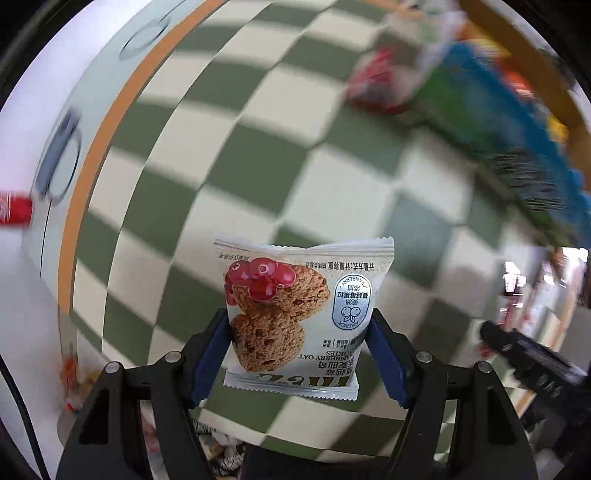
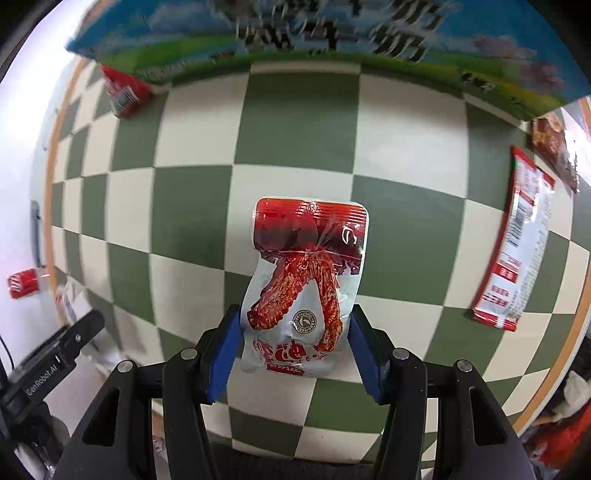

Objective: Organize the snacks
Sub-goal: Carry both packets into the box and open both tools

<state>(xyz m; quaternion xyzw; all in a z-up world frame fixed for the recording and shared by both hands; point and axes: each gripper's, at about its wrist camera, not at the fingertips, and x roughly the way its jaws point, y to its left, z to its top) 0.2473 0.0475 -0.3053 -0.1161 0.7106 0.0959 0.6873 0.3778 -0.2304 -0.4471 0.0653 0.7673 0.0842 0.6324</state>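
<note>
Left tool (image 1: 299, 354) grips the cookie packet (image 1: 295, 314); right tool (image 2: 295, 350) grips the chicken-wing pouch (image 2: 303, 288). Keep both clamped; carry toward the box (image 2: 295, 33) at twelve o'clock.

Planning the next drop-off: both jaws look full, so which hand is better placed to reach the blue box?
Right, probably: holding the wing pack, it faces the blue box squarely.

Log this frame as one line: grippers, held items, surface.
left gripper: shut on cookie packet | right gripper: shut on chicken wing pouch | both above checkered cloth
</note>
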